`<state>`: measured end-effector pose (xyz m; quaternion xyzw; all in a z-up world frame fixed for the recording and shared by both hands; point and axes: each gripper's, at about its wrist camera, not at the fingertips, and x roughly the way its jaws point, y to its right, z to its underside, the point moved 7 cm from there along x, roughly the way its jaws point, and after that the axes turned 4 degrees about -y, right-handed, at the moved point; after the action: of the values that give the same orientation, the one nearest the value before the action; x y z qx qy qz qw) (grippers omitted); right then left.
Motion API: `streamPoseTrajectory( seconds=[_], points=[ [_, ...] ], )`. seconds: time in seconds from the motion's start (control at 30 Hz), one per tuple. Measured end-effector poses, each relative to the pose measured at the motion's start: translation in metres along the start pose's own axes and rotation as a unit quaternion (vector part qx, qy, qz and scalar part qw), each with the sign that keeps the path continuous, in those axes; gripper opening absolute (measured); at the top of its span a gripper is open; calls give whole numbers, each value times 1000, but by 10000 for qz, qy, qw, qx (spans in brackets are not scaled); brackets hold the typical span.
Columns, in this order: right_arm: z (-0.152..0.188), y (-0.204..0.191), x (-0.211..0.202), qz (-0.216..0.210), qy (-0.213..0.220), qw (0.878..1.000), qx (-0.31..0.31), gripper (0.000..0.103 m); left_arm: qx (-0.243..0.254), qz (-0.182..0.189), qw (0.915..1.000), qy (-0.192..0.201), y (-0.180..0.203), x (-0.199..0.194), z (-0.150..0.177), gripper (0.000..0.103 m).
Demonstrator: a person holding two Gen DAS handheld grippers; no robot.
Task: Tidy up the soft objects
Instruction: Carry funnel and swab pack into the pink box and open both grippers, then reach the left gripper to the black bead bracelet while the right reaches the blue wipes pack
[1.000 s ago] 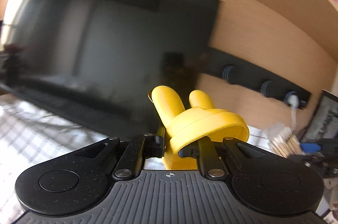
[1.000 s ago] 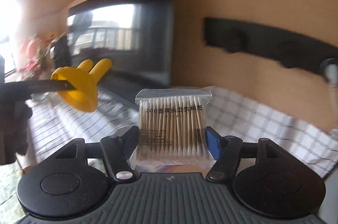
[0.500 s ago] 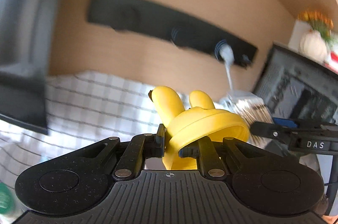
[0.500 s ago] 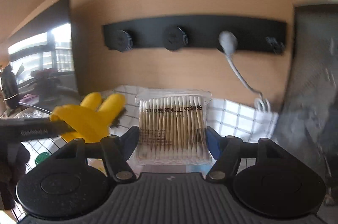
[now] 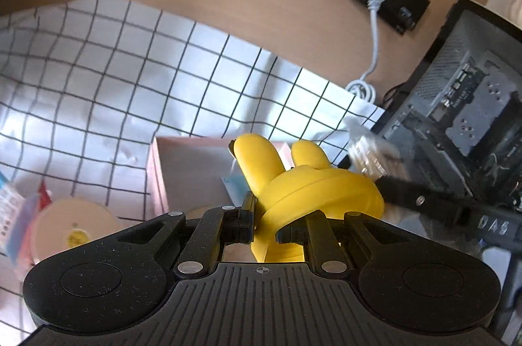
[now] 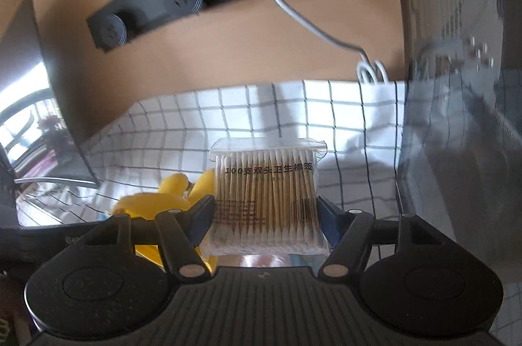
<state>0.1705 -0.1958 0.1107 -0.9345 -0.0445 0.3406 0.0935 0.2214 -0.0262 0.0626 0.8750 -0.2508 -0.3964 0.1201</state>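
Both grippers have swung down from the wall toward the checked cloth and pink box. Yellow rubber toy, two rounded prongs up, sits pinched in the left gripper over the box; cotton swab pack, clear bag printed "100支双头卫生棉签", stands upright clamped in the right gripper. "DAS" reads on the right gripper's arm in the left view.

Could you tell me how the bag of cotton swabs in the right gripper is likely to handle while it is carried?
The bag of cotton swabs is probably light, being thin sticks. Its glossy film looks slippery, so it might slide. Tightly packed, it stands upright between the right gripper's jaws, so fairly stiff.
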Motion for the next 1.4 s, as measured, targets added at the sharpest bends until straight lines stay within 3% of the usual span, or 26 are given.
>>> streamPoseTrajectory(
  seconds=[0.13,0.23,0.43,0.6,0.83,0.9,1.07,1.1,1.2,1.3,1.4],
  points=[
    [11,11,14,75,-134,9999,40,67,-255,-174,9995,116,-4,17,-16,13],
    [22,8,25,86,-294,9995,-123,67,-328,-361,9988,-44,-7,41,-27,13],
    [49,15,61,200,-798,9966,-108,66,-158,-903,9941,-578,-20,93,-23,17],
    [57,-2,72,132,-823,9949,-559,63,198,-1436,9883,-481,-35,90,-29,19],
    [63,-21,99,156,-944,9921,-814,68,141,-912,9936,-653,-36,76,-30,27],
    [62,-19,92,148,-846,9933,-770,75,238,-808,9950,-540,-31,70,-32,29],
    [54,-25,64,49,-358,9958,-846,74,299,-477,9984,-89,-16,60,-39,29],
    [54,-25,63,16,-370,9958,-837,70,306,-519,9981,-142,-15,62,-37,29],
    [61,-26,76,-126,-778,9940,-753,41,358,-807,9953,-401,-18,69,-32,28],
    [76,-15,99,-90,-1226,9911,-515,38,298,-810,9958,-310,-21,62,-33,28],
    [76,-10,102,-91,-1238,9915,-397,36,170,-720,9972,-137,-26,41,-34,28]
  ],
)
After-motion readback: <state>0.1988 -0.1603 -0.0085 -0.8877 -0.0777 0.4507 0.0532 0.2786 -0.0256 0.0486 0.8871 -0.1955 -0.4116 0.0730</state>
